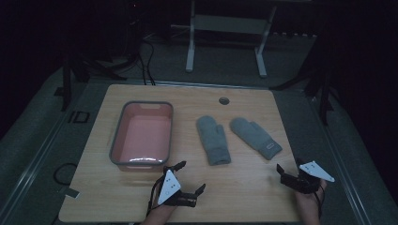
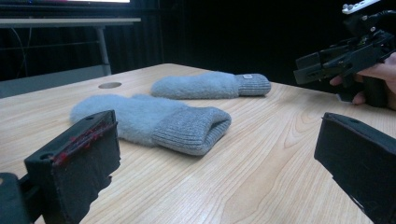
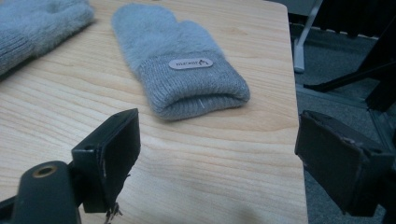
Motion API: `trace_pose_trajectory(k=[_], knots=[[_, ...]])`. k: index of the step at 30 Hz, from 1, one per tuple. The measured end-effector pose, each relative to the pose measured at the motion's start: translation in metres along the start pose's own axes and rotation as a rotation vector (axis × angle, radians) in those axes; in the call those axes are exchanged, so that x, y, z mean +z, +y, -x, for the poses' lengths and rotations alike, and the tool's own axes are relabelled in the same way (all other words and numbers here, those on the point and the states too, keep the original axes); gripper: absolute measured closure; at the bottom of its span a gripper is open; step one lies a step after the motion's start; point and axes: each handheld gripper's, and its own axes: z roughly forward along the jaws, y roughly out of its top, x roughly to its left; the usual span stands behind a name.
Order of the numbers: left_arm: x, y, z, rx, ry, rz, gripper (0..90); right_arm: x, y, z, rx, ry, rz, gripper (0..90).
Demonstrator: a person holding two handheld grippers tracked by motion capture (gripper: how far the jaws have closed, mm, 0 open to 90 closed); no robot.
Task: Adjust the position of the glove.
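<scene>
While both grippers gape: two grey mittens (image 1: 213, 139) (image 1: 256, 137), one pink tub (image 1: 141, 135).

- Left mitten (image 1: 213, 139): fluffy grey, ribbed grey cuff.
- Right mitten (image 1: 256, 137): same grey, small pale label.
- Tub (image 1: 117, 140): pink inside, grey rim.
- Bench (image 1: 244, 187): light wood grain.
- Jaws: black.

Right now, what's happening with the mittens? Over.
Left gripper and right gripper open, empty. Two grey mittens flat on table. Path clear.
</scene>
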Motion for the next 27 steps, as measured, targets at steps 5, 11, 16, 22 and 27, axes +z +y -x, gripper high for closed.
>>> trace_pose_trajectory(k=[5,11,16,22,27], knots=[[0.000,0.000,0.000,-0.002,-0.002,-0.001,0.4,-0.004,0.001,-0.002,0.032,0.034,-0.014,14.1],[0.000,0.000,0.001,0.006,0.001,-0.003,0.4,-0.006,0.009,-0.009,0.064,0.124,-0.065,14.1],[0.000,0.000,0.001,0.008,0.001,-0.003,0.4,-0.008,0.031,-0.021,0.029,0.163,-0.034,14.4],[0.000,0.000,0.000,0.007,0.000,-0.002,0.4,-0.002,0.060,-0.033,0.033,0.211,-0.048,14.4],[0.000,0.000,0.001,0.008,0.000,-0.001,0.4,0.010,0.081,-0.046,-0.024,0.234,-0.065,14.3]])
